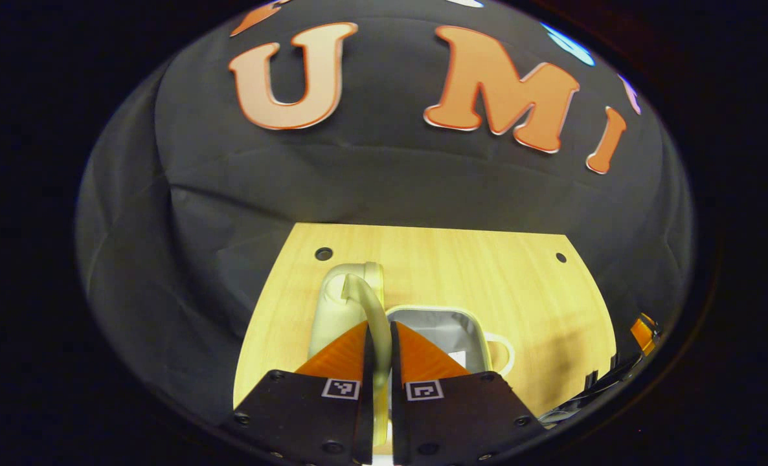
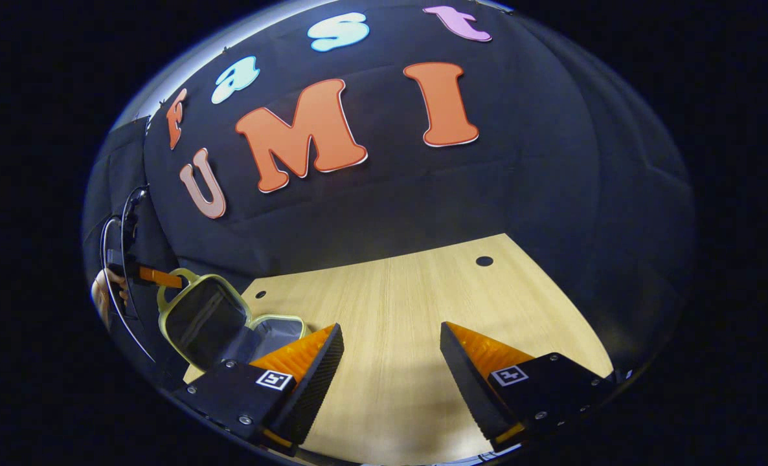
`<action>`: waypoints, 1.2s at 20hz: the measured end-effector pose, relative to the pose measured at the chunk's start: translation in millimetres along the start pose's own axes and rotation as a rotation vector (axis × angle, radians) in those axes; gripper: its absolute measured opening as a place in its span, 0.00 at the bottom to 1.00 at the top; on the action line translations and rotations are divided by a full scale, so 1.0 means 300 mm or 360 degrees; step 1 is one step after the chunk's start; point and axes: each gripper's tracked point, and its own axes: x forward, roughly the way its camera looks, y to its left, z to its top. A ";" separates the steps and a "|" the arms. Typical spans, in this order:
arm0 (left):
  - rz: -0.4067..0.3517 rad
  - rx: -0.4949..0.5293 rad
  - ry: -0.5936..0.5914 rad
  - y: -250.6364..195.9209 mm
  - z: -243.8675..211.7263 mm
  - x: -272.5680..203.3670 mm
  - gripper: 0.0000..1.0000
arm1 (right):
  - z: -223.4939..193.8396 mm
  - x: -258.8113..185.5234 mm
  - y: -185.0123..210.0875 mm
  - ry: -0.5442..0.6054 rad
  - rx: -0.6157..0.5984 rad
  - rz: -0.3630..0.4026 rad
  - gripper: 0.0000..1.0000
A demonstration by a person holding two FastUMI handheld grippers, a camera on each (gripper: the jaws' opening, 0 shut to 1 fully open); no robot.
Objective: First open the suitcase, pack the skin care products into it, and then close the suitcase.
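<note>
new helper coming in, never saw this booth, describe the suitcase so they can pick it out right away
Start at the light wooden table in front of the black cloth wall. Near its left edge in the right gripper view sits the suitcase, a small pale greenish case with a dark lining. Its lid is raised, and the left gripper pinches the loop handle on the lid's rim.

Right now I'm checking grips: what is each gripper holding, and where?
The left gripper pinches the rim of the suitcase lid, holding it up. The right gripper is open, holding nothing.
</note>
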 end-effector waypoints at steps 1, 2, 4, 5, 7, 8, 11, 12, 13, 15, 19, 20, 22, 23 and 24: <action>0.0004 0.0043 0.0007 -0.055 -0.004 0.007 0.12 | 0.009 -0.017 -0.027 -0.0015 -0.0007 -0.0002 0.96; -0.0003 0.0079 0.0015 -0.111 -0.012 0.015 0.12 | 0.010 -0.031 -0.051 -0.0022 -0.0011 -0.0004 0.96; -0.0039 0.0127 0.0041 -0.229 -0.034 0.040 0.12 | 0.005 -0.059 -0.094 -0.0031 -0.0017 -0.0010 0.96; -0.0052 0.0152 0.0058 -0.286 -0.043 0.053 0.12 | 0.004 -0.075 -0.120 -0.0037 -0.0017 -0.0020 0.96; -0.0068 0.0225 0.0091 -0.384 -0.066 0.106 0.12 | -0.003 -0.099 -0.156 -0.0048 -0.0010 -0.0034 0.96; -0.0085 0.0255 0.0109 -0.439 -0.083 0.142 0.12 | -0.008 -0.113 -0.171 -0.0048 -0.0006 -0.0040 0.96; -0.0203 0.0250 0.0192 -0.606 -0.156 0.226 0.12 | -0.032 -0.130 -0.208 -0.0027 -0.0001 -0.0060 0.95; -0.0239 0.0230 0.0225 -0.648 -0.193 0.253 0.12 | -0.037 -0.133 -0.216 -0.0018 -0.0004 -0.0064 0.96; -0.0259 0.0218 0.0260 -0.683 -0.228 0.276 0.12 | -0.040 -0.139 -0.221 -0.0012 -0.0008 -0.0068 0.96; -0.0282 0.0248 0.0299 -0.727 -0.287 0.313 0.12 | -0.040 -0.134 -0.236 -0.0005 -0.0020 -0.0072 0.96; -0.0284 0.0305 0.0402 -0.817 -0.444 0.406 0.12 | -0.055 -0.122 -0.240 0.0025 -0.0032 -0.0068 0.95; -0.0281 0.0311 0.0437 -0.831 -0.484 0.423 0.12 | -0.058 -0.117 -0.237 0.0035 -0.0039 -0.0064 0.95; -0.0271 0.0321 0.0469 -0.851 -0.539 0.434 0.12 | -0.058 -0.106 -0.230 0.0044 -0.0047 -0.0066 0.96; -0.0259 0.0345 0.0460 -0.857 -0.546 0.431 0.12 | -0.056 -0.100 -0.225 0.0045 -0.0050 -0.0064 0.96; -0.0244 0.0369 0.0438 -0.867 -0.546 0.434 0.12 | -0.053 -0.091 -0.215 0.0045 -0.0055 -0.0061 0.96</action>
